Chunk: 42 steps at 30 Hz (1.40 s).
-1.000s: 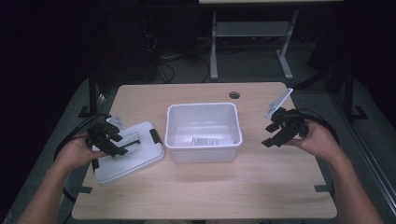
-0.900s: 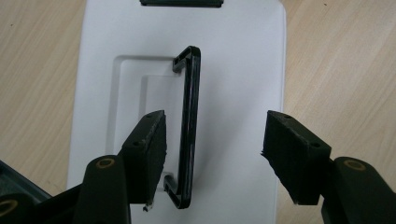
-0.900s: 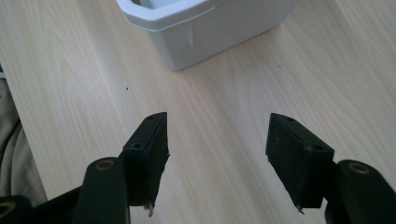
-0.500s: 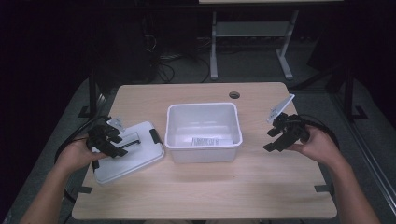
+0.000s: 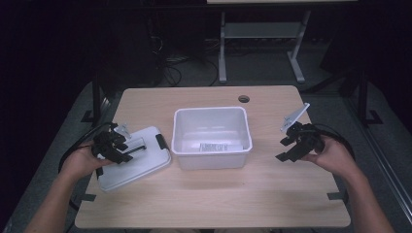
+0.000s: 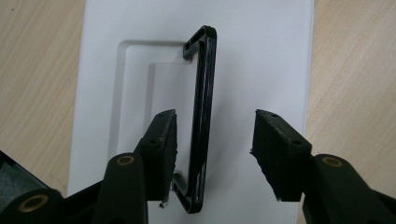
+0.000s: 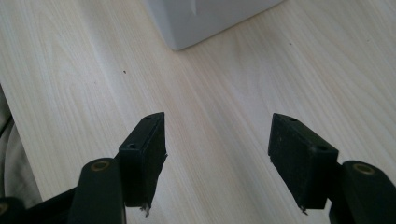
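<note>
left gripper view puts my left gripper (image 6: 212,154) right over the white lid (image 6: 261,56), jaws apart and just now closing in, with the lid's black handle (image 6: 203,116) standing up between them. the handle sits close against one pad while the other pad is clear of it, so nothing is clamped yet. the lid lies flat on the wooden table (image 6: 355,70). from the high view it rests at the table's left, just beside the white bin (image 5: 212,132) in the middle. my right gripper (image 7: 217,158) hangs over bare wood with nothing between its jaws, which have been opening a little; a corner of the bin shows ahead of it. on the high view it is held well right of the bin.
</note>
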Motion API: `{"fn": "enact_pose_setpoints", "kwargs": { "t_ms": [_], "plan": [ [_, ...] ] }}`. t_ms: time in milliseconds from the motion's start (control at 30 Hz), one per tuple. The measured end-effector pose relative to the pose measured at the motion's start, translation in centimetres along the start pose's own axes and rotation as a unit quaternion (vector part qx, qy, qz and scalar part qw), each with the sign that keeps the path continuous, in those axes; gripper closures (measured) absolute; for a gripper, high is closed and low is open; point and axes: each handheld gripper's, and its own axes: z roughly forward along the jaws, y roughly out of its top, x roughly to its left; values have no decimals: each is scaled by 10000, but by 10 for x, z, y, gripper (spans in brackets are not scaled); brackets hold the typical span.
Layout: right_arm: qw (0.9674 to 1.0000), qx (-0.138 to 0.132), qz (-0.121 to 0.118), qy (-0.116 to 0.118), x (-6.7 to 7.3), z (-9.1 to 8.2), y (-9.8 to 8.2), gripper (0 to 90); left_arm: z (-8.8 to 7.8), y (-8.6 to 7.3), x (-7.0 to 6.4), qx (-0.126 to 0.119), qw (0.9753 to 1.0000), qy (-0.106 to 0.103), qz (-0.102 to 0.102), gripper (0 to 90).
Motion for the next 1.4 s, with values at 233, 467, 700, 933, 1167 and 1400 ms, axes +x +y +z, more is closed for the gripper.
{"fn": "enact_pose_setpoints", "kwargs": {
  "t_ms": [233,467,700,933,1167,1400],
  "plan": [
    [10000,9,47,6,-1,4,-6,352,8,3,0,124,9999,12,89,569],
    [10000,-14,93,12,-2,5,-12,351,12,5,0,156,9997,74,143,647],
    [9999,-32,120,9,-2,7,-16,352,13,6,2,206,9996,122,159,721],
    [10000,-12,85,11,-2,8,-15,352,14,9,3,202,9995,127,207,774],
    [10000,-6,92,14,-3,10,-14,352,13,9,7,191,9995,111,243,806],
    [9999,4,109,20,-3,11,-13,352,10,6,12,127,9997,139,143,806]
  ]
}}
